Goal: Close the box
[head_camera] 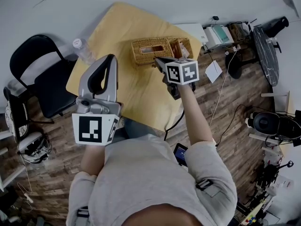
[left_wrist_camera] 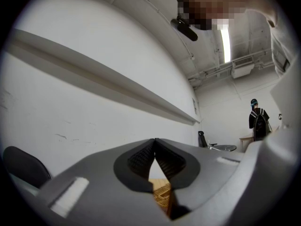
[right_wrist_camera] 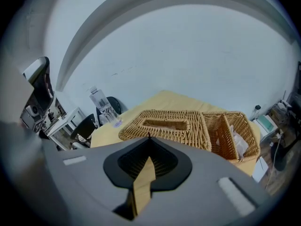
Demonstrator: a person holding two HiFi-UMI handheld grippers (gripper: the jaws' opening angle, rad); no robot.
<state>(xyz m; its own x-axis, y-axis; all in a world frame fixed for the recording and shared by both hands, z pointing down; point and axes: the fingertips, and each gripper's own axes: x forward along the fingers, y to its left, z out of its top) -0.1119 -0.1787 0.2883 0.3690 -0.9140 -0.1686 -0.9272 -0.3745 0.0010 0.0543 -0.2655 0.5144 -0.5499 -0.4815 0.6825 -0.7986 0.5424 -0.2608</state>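
Note:
On the yellow table lies a wicker box: its base holds white paper, and the slotted lid lies opened out flat to the left of it. My right gripper is shut and empty. It points down at the lid's near edge, just short of it. I hold my left gripper high and close to me, also shut with nothing in it. It faces the white wall, well away from the box.
A clear plastic bottle stands at the table's far left edge. A black chair is left of the table. White devices and cables lie on the wooden floor at right. A person stands far off.

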